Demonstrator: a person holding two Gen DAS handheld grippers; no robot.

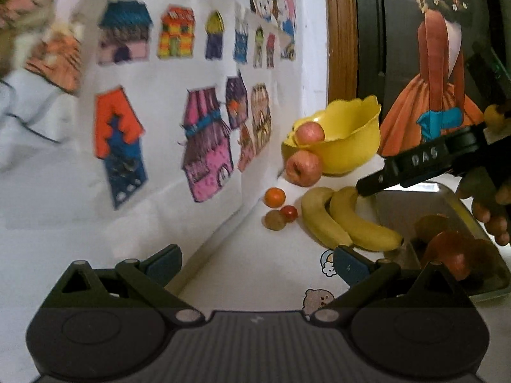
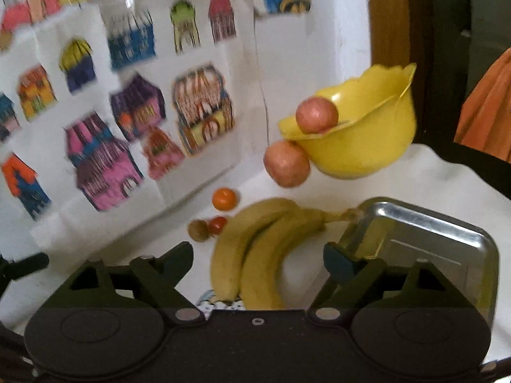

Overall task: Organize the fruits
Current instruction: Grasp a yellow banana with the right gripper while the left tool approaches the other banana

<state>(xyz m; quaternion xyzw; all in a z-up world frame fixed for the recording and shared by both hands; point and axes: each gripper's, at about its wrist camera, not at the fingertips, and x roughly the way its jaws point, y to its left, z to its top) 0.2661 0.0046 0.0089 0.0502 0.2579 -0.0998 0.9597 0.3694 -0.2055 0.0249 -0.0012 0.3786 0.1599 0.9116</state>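
A yellow bowl (image 1: pixel 345 140) (image 2: pixel 361 146) stands at the back of the white table, with one apple (image 1: pixel 309 132) (image 2: pixel 316 115) at its left rim. A second apple (image 1: pixel 301 167) (image 2: pixel 287 162) rests against the bowl's base. Two bananas (image 1: pixel 345 220) (image 2: pixel 255 255) lie beside a metal tray (image 1: pixel 399 204) (image 2: pixel 424 233), which holds blurred reddish fruit (image 1: pixel 447 249). An orange (image 1: pixel 274 197) (image 2: pixel 224 198), a small tomato (image 1: pixel 289 213) (image 2: pixel 218 224) and a brown fruit (image 1: pixel 274 220) (image 2: pixel 198 230) lie left of the bananas. My left gripper (image 1: pixel 257 265) is open and holds nothing. My right gripper (image 2: pixel 258 261) hangs open over the bananas.
A wall of coloured house drawings (image 1: pixel 204 140) (image 2: pixel 102 159) closes the left side. A wooden frame (image 1: pixel 341 32) and a dark poster (image 1: pixel 437 63) stand behind the bowl. A hand (image 1: pixel 488 210) holds the right tool over the tray. Cartoon stickers (image 1: pixel 319 298) mark the tabletop.
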